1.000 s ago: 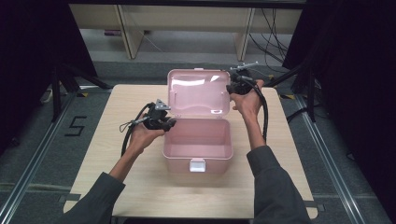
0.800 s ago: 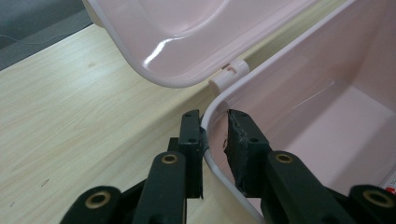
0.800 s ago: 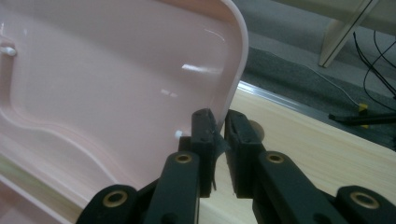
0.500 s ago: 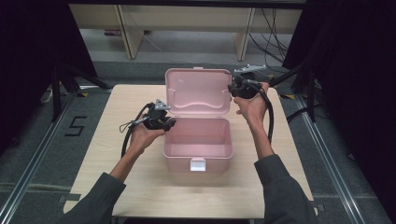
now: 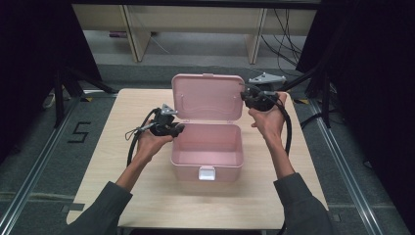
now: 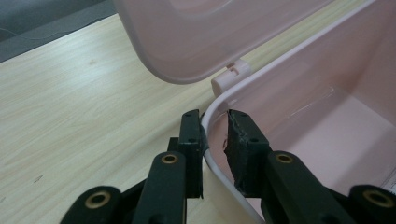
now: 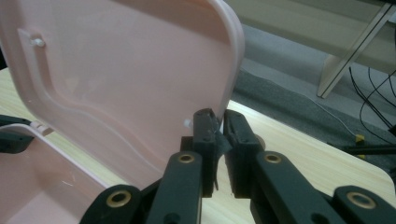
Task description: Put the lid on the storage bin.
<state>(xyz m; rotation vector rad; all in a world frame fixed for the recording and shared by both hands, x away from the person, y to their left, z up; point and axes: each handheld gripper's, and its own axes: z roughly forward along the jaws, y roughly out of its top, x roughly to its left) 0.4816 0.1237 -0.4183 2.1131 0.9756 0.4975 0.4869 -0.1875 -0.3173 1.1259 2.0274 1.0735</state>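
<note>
We have the pink box (image 5: 208,152) sitting mid-table in the high view, its lid (image 5: 207,97) standing nearly upright behind it, toward the top of the frame. Our left gripper (image 5: 169,126) sits at the box's left wall, and in the left gripper view we see its jaws straddling the rim (image 6: 212,126), one pad outside, one inside, clamped on that thin wall to steady it. Our right gripper (image 5: 255,99) is up at the lid's right edge; in the right gripper view the jaws pinch that edge (image 7: 233,70), and they have just been closing a touch further on it. What matters now: the lid's hinge line runs left to right across the frame, so the lid swings toward top or bottom of the frame, and the right hand, being the one on it, drives that swing while the left anchors the box.
</note>
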